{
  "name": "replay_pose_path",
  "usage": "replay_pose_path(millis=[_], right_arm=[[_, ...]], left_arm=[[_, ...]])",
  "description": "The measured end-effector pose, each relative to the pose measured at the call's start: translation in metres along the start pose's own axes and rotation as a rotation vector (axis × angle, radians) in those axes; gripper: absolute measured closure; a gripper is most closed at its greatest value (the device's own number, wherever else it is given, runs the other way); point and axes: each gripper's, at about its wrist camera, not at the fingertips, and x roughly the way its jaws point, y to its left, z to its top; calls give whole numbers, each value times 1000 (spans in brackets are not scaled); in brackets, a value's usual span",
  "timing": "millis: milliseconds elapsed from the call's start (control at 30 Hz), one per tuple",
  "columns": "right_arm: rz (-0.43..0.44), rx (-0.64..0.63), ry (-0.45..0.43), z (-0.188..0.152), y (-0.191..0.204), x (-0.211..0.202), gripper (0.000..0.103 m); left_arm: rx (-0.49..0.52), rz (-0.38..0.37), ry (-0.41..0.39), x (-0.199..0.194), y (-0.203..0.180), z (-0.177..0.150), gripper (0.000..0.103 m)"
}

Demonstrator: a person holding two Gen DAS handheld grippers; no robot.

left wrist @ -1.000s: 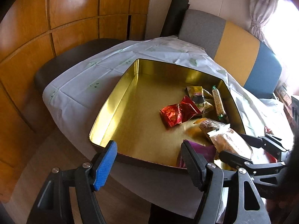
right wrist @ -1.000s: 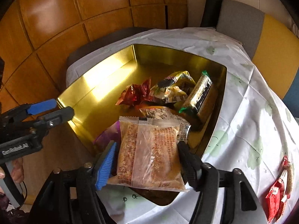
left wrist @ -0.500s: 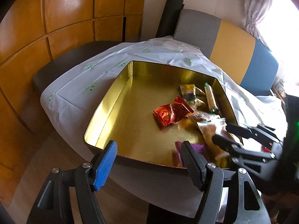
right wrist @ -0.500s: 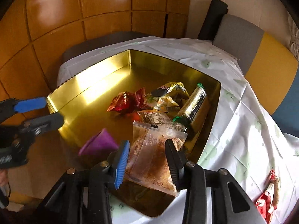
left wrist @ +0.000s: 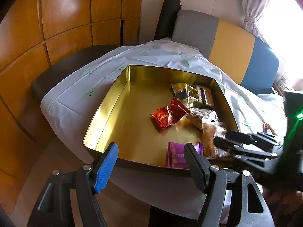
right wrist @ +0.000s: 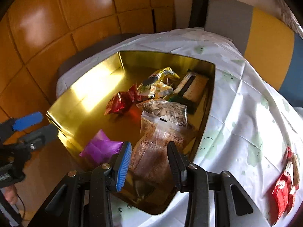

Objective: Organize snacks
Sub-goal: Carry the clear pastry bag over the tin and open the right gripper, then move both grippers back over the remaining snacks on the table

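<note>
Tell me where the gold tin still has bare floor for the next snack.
The gold tin's left half is bare, from its left wall across to the red packet, back to the far wall. Crowded: the right side, where the yellow packet, clear cracker bag and purple packet pile up.

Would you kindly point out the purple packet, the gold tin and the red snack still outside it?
purple packet (right wrist: 100,147), right wrist view, middle of its wrapper.
gold tin (left wrist: 106,113), left wrist view, inner left wall.
red snack (right wrist: 284,187), right wrist view, lower red wrapper on the tablecloth.
</note>
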Motion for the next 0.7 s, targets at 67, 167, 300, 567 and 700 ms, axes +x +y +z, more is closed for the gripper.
replay_pose_path(millis=[67,167,300,567,700], right_arm=[[4,11,-20,0,-1,-8,63],[5,27,-42,2,-4,-18,63],[3,46,-66,3,-10,-30,63],[-37,73,-95,-3,-32,-54,63],[-74,95,-103,-10,-53,-67,63]], left_arm=[[2,-1,0,-1,-2,0,31],[9,-2,-2,-2,-4,0,31],[21,-4,-3,-3,-9,1,31],[50,-16,-3,-5,-19,1,31],[68,-27,-2,-6,-25,1,31]])
